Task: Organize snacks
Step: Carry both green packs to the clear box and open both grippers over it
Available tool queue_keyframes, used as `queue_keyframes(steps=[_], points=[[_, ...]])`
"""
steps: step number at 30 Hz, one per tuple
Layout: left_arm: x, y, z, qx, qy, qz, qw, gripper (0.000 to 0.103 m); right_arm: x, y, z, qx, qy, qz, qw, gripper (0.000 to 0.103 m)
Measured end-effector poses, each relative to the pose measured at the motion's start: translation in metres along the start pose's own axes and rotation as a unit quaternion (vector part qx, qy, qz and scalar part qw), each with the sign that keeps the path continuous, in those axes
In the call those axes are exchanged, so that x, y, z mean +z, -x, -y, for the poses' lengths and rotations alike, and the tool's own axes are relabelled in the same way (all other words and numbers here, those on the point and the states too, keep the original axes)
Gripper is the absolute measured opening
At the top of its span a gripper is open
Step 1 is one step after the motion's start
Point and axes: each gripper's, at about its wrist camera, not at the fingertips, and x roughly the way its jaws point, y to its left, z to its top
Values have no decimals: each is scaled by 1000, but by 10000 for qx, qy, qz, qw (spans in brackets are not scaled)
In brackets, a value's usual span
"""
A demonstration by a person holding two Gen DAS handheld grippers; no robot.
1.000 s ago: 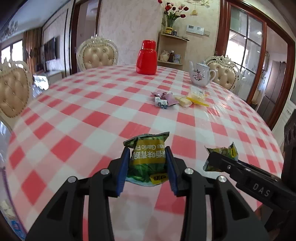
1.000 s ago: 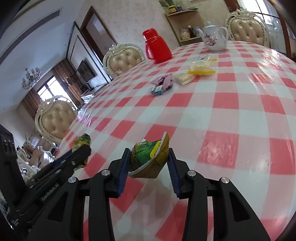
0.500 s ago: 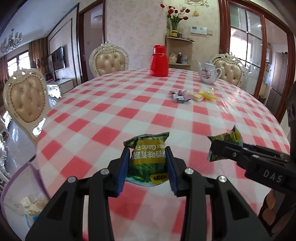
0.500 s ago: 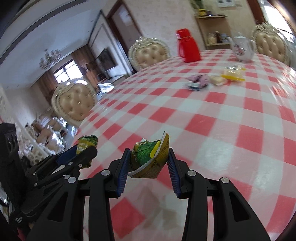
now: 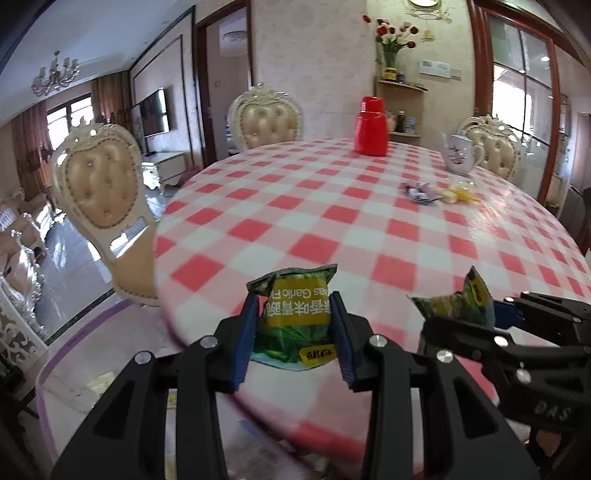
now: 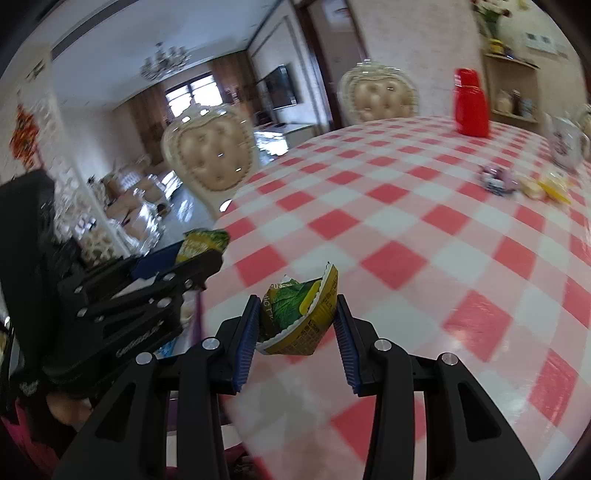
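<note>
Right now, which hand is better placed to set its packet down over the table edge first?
Likely the left: the left gripper, shut on its green snack packet, hangs at the table's edge; the right gripper is farther in.

A round table [image 5: 369, 221] in a red-and-white check cloth stands among cream tufted chairs [image 5: 99, 184] with carved frames. A chandelier [image 5: 55, 75] hangs over the lounge beyond, where a television [image 5: 153, 116] faces curtained windows [image 5: 68, 116]. Daylight gleams on the polished floor [image 5: 74, 266]; flowers [image 5: 391, 35] top a corner shelf [image 5: 400, 86].
</note>
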Motion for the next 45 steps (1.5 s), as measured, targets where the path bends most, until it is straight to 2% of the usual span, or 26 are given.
queue_keyframes(steps=[6, 10, 14, 19, 20, 21, 22, 23, 24, 26, 30, 32, 35, 37, 38, 40, 42, 45], points=[[-6, 2, -44, 409, 162, -97, 9990, 39, -6, -20, -50, 374, 540, -248, 9975, 40], [-5, 4, -77, 810, 329, -112, 9961, 39, -11, -34, -87, 542, 994, -428, 9926, 40], [-6, 9, -106, 1091, 469, -130, 9928, 39, -17, -43, -116, 818, 1332, -577, 9860, 40], [-5, 20, -129, 1442, 502, -138, 9882, 42, -28, -47, -145, 1411, 1651, -746, 9733, 41], [-4, 22, -132, 1540, 461, -185, 9868, 50, -30, -45, -149, 1608, 1733, -773, 9686, 42], [-3, 25, -135, 1648, 430, -207, 9852, 57, -31, -43, -151, 1656, 1793, -746, 9669, 54], [-2, 28, -136, 1724, 451, -155, 9839, 76, -30, -39, -150, 1634, 1835, -669, 9670, 61], [0, 36, -138, 1897, 559, 51, 9802, 90, -28, -32, -147, 1565, 1839, -509, 9691, 68], [2, 42, -138, 1976, 632, 190, 9781, 92, -25, -27, -142, 1514, 1815, -375, 9709, 68], [8, 47, -132, 1944, 681, 366, 9779, 95, -17, -16, -125, 1368, 1696, -170, 9758, 68], [25, 44, -95, 1550, 457, 512, 9855, 100, 4, 3, -62, 826, 1068, 136, 9908, 69], [33, 36, -67, 1191, 255, 479, 9914, 101, 14, 12, -21, 488, 670, 296, 9961, 70], [52, 14, -12, 329, -78, 351, 9988, 101, 26, 26, 46, -434, 132, 534, 9975, 72], [68, -8, 29, -313, -230, 226, 9990, 101, 32, 34, 98, -985, -285, 622, 9928, 74], [76, -19, 45, -459, -261, 193, 9984, 101, 34, 36, 120, -1193, -479, 619, 9898, 75], [92, -47, 80, -675, -267, 183, 9972, 101, 35, 42, 175, -1639, -982, 586, 9798, 75], [114, -85, 116, -919, -83, 168, 9956, 101, 32, 46, 223, -1847, -1437, 588, 9705, 75], [133, -140, 155, -1037, 270, 89, 9942, 101, 23, 54, 283, -2092, -2060, 563, 9543, 75]])
